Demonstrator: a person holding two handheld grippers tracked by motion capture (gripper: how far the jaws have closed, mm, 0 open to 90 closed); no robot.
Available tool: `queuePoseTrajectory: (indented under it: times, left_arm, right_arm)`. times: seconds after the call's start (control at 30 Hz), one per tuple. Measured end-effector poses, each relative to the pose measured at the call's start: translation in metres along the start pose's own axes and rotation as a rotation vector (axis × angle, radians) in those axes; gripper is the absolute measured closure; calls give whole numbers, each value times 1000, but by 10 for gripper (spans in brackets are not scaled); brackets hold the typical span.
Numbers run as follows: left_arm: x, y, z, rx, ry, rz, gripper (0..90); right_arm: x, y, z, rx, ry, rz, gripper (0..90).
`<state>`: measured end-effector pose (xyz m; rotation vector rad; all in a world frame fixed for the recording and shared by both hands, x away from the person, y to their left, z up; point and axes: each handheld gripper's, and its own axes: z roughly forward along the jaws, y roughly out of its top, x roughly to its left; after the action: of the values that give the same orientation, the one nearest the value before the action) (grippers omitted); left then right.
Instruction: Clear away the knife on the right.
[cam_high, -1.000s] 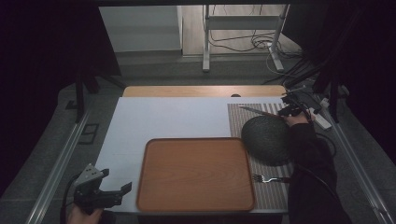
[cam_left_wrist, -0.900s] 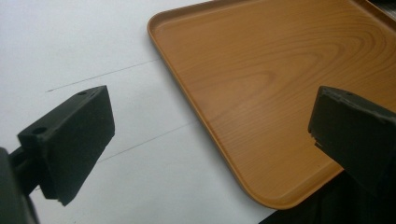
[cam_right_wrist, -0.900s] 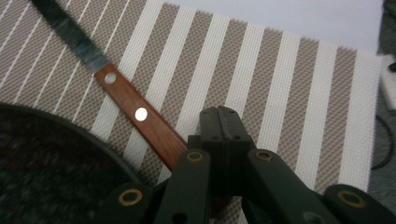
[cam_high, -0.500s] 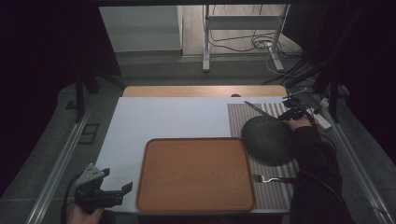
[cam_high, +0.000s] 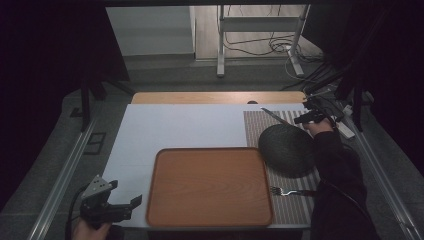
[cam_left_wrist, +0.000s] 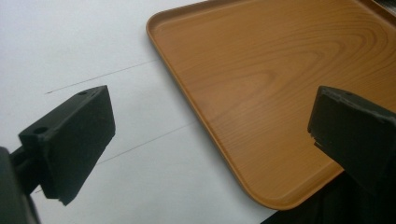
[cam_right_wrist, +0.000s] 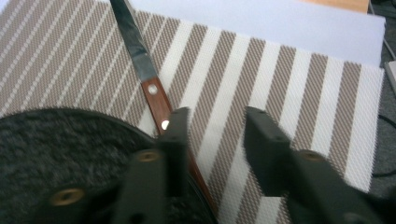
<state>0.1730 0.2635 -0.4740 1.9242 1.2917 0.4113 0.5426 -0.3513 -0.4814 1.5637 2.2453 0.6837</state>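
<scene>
Right claw: jaws have just been opening, now apart; the knife lies outside them, its wooden handle passing by the left jaw, beside the dark plate.
Knife place: far right of the worktop, on the striped mat.
Advice: shift the jaws to straddle the handle, then close.
Left claw: apart, empty, near the tray.

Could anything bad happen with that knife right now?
Maybe. The right gripper has just been opening, and nothing is between its jaws; the knife lies just beside one jaw on the striped mat. A nudge could slide it, and its handle end lies right against the dark plate, so grabbing it could bump the plate. The blade looks sharp too, so it might scratch the mat.
</scene>
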Motion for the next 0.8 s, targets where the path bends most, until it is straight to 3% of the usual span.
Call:
queuePoseTrajectory:
  times: [0.13, 0.37, 0.6, 0.8]
  left_arm:
    - [0, 0, 0, 1, 0, 0, 15]
    - [0, 0, 0, 0, 0, -3, 15]
    - [0, 0, 0, 1, -1, -6, 15]
    - [1, 0, 0, -1, -1, -8, 15]
  right_arm:
    - [6, 5, 2, -19, -10, 2, 349]
    - [18, 12, 10, -18, -18, -19, 127]
    - [29, 21, 17, -8, -29, -5, 0]
    - [34, 25, 29, 26, -45, -7, 0]
